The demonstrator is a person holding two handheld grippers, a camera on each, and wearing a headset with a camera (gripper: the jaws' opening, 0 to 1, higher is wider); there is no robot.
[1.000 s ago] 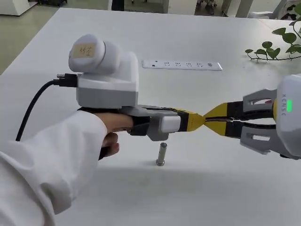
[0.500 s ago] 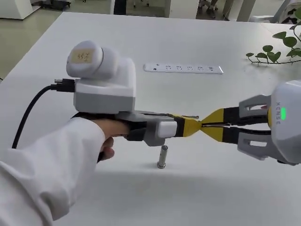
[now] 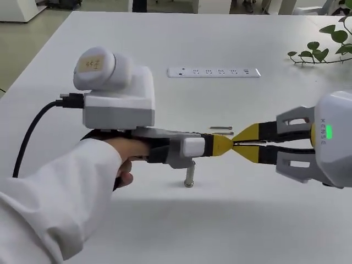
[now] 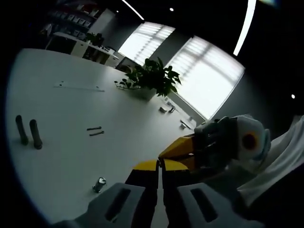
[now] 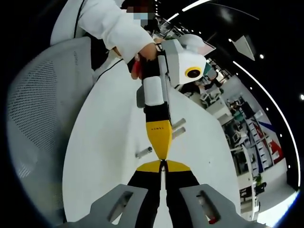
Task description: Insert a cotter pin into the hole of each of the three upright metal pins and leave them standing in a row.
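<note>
Since a second ago both grippers have sunk slightly, baring two cotter pins (image 3: 221, 130) just beyond their tips. The left gripper (image 3: 224, 146) and right gripper (image 3: 240, 145) meet tip to tip, jaws pressed together, and I cannot tell if they hold anything. One metal pin (image 3: 189, 178) stands upright just near of the left gripper.

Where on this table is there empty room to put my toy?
The big white stretch between the power strip and the cotter pins is bare, and so is the table on the person's side of the upright pin. It's crowded in the middle, where the left gripper and right gripper meet tip to tip.
</note>
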